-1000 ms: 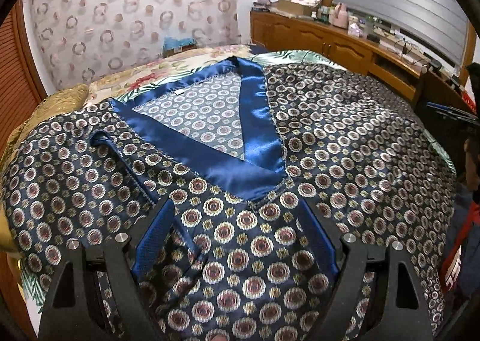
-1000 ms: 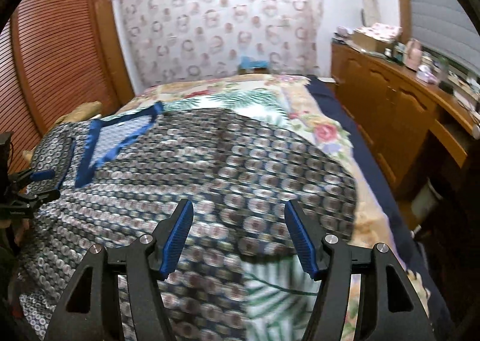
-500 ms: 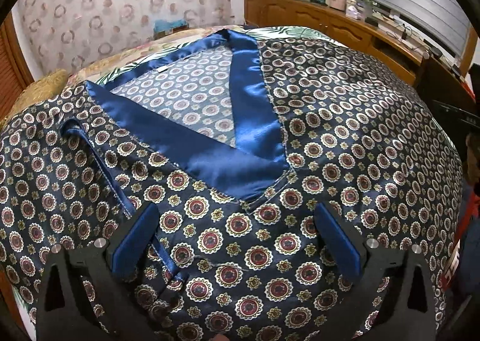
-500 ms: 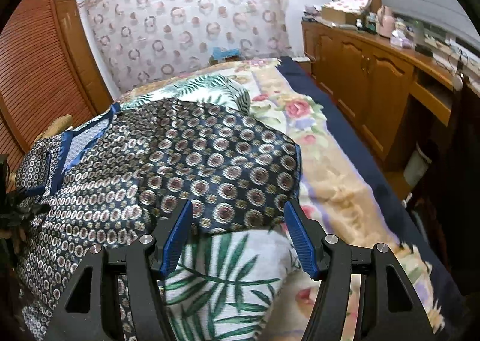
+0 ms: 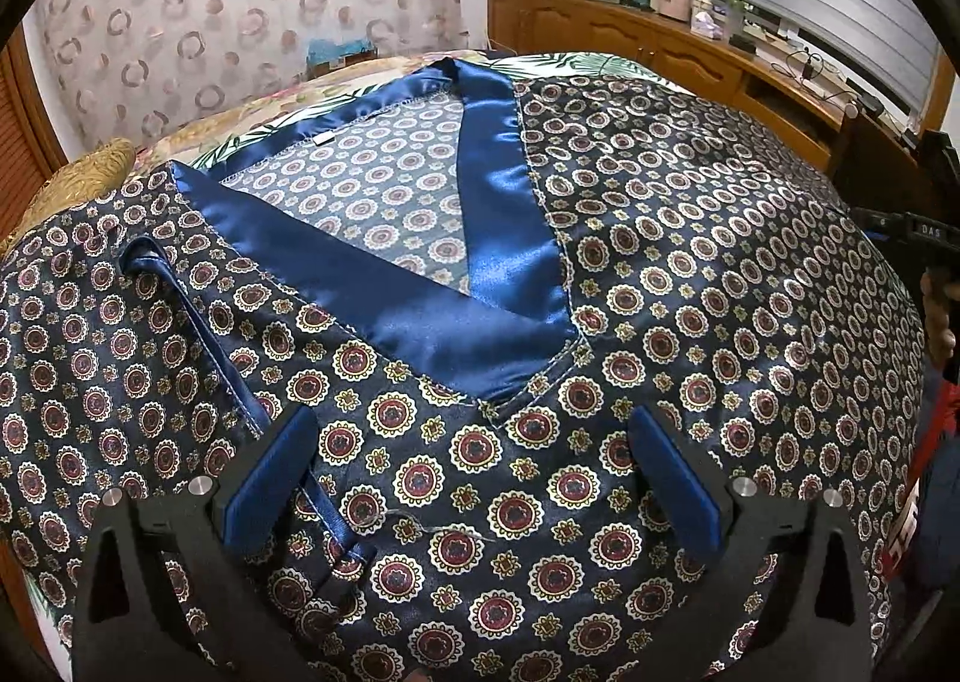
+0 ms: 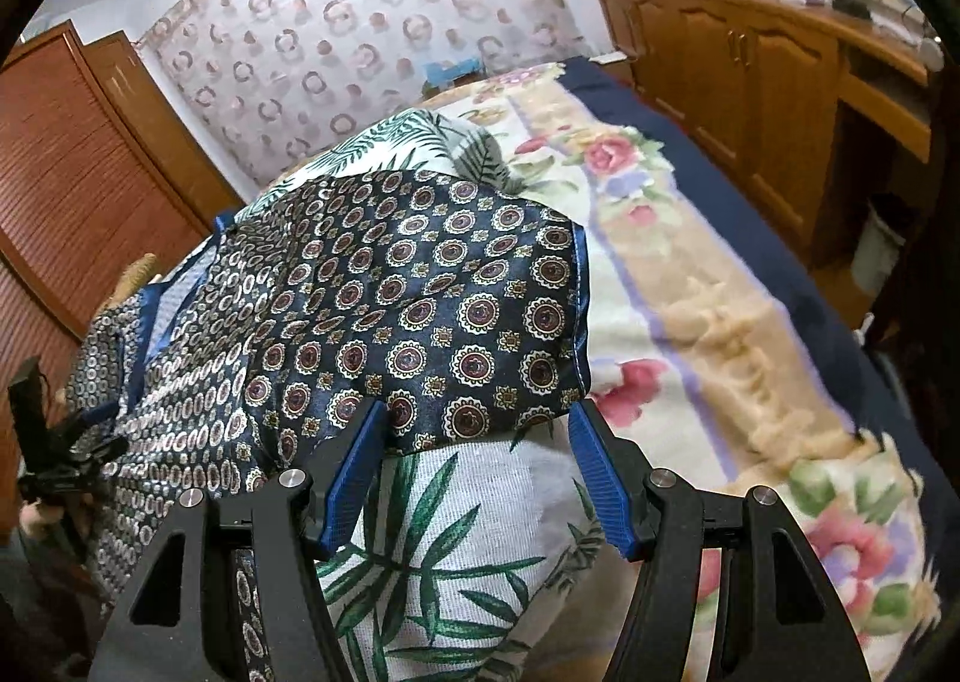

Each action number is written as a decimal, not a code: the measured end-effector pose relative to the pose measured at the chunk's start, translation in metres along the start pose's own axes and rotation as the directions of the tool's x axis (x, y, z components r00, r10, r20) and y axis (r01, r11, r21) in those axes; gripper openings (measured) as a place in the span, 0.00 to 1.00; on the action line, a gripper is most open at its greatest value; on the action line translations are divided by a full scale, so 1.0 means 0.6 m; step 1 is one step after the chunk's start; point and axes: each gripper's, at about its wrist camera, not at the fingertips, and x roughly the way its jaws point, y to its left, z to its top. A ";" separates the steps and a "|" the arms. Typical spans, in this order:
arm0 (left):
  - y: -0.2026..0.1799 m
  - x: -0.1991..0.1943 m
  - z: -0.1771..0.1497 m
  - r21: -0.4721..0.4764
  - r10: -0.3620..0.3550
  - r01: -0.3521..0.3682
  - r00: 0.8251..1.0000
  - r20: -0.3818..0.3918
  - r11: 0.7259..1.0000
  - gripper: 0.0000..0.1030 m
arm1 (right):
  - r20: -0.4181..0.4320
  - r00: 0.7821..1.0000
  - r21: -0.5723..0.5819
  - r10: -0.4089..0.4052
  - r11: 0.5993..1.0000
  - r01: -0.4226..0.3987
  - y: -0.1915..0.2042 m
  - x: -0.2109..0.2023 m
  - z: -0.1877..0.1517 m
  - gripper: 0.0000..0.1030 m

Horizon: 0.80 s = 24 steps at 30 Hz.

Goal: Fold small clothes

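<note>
With both grippers' fingers wide, the right gripper (image 6: 474, 466) should pinch the satin top's (image 6: 420, 310) sleeve hem squarely, while the left gripper (image 5: 474, 478) steadies the chest.

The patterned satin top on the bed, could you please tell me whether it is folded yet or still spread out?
Spread out: the satin top lies flat, front up, V-neck open. Only its sleeve drapes loosely.
</note>
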 end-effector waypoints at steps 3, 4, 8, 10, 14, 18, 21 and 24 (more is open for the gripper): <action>0.000 -0.001 -0.001 -0.001 0.000 0.000 1.000 0.001 1.000 1.00 | 0.008 0.999 -0.011 0.040 0.999 -0.040 -0.009 -0.001 0.010 0.36; 0.001 -0.002 -0.003 -0.004 0.002 -0.002 1.000 0.001 1.000 1.00 | 0.016 0.999 -0.029 0.035 0.999 -0.034 -0.006 -0.004 0.011 0.24; 0.002 -0.011 -0.009 -0.032 0.019 -0.019 1.000 0.010 0.999 1.00 | 0.047 0.998 -0.131 -0.047 0.990 0.053 0.017 -0.012 0.019 0.03; 0.005 -0.029 -0.011 -0.059 0.045 -0.042 0.998 0.052 0.997 1.00 | 0.078 0.994 -0.176 -0.078 0.980 0.090 0.035 -0.020 0.028 0.02; 0.008 -0.078 -0.016 -0.101 0.041 -0.027 0.990 0.138 0.994 1.00 | 0.142 0.987 -0.242 -0.068 0.965 0.102 0.077 -0.040 0.048 0.01; -0.003 -0.125 -0.023 -0.075 0.017 -0.002 0.980 0.199 0.997 1.00 | 0.162 0.986 -0.214 -0.045 0.974 0.080 0.091 -0.047 0.063 0.01; -0.014 -0.145 -0.027 -0.056 -0.023 0.036 0.975 0.219 0.998 1.00 | 0.163 0.978 -0.154 -0.129 0.976 0.154 0.070 -0.032 0.060 0.30; -0.026 -0.152 -0.031 -0.036 -0.049 0.059 0.973 0.225 0.998 1.00 | 0.125 0.989 -0.047 -0.079 0.995 0.085 0.026 -0.003 0.047 0.69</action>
